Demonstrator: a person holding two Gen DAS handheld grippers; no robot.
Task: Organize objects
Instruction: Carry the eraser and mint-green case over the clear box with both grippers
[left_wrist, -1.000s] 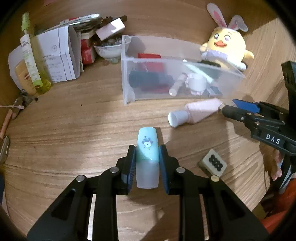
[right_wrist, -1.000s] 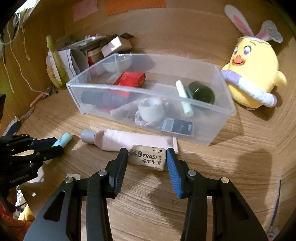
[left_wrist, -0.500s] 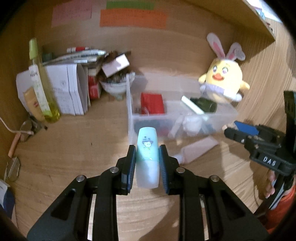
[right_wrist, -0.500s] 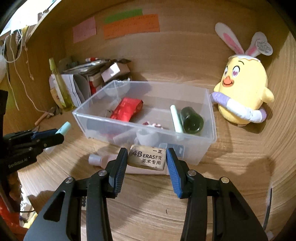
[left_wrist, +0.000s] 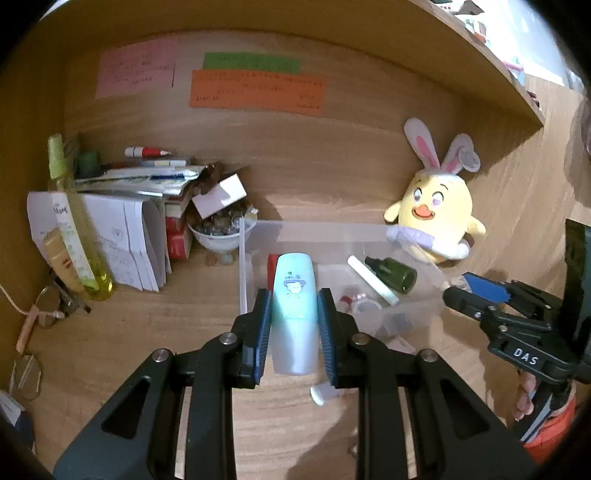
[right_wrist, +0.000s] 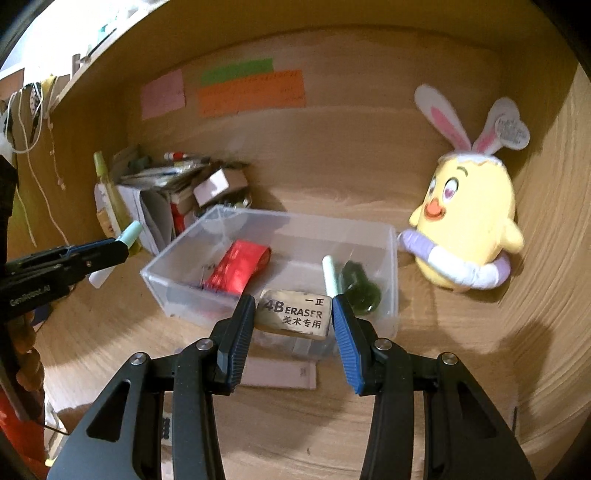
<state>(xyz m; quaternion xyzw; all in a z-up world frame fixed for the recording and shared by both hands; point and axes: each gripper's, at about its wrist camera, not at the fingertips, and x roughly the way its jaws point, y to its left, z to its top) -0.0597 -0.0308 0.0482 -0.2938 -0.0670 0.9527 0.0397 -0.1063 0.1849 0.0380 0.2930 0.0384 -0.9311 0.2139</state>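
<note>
Left side of the shelf: a tall yellow-green bottle (left_wrist: 75, 236) stands against folded papers (left_wrist: 122, 240), with a small bowl (left_wrist: 219, 236) of odds and ends just beside them; none of this has shifted over the last second. Centre: the left gripper (left_wrist: 294, 317) is pinched on a pale blue tube (left_wrist: 294, 314) bearing a cartoon figure; a second ago tube and gripper hung low over the bare wood, and they have since been raised and carried forward, so that the tube now appears in front of the near left corner of the clear plastic bin (left_wrist: 243, 266). The bin holds a red packet (right_wrist: 238, 269), a white stick (right_wrist: 328, 273) and a dark green bottle (right_wrist: 360, 290). In the right wrist view the right gripper (right_wrist: 293, 319) grips an eraser (right_wrist: 293, 314) by its ends; it too has lifted from the desk, leaving a pink tube (right_wrist: 280, 373) lying on the wood below, and the eraser now hangs at the bin's near wall. Right: a yellow plush chick (right_wrist: 467, 229) sits just beside the bin, untouched. Judged from these positions, both carried items are approaching the bin and neither is yet released; the pink tube remains to be collected.
</note>
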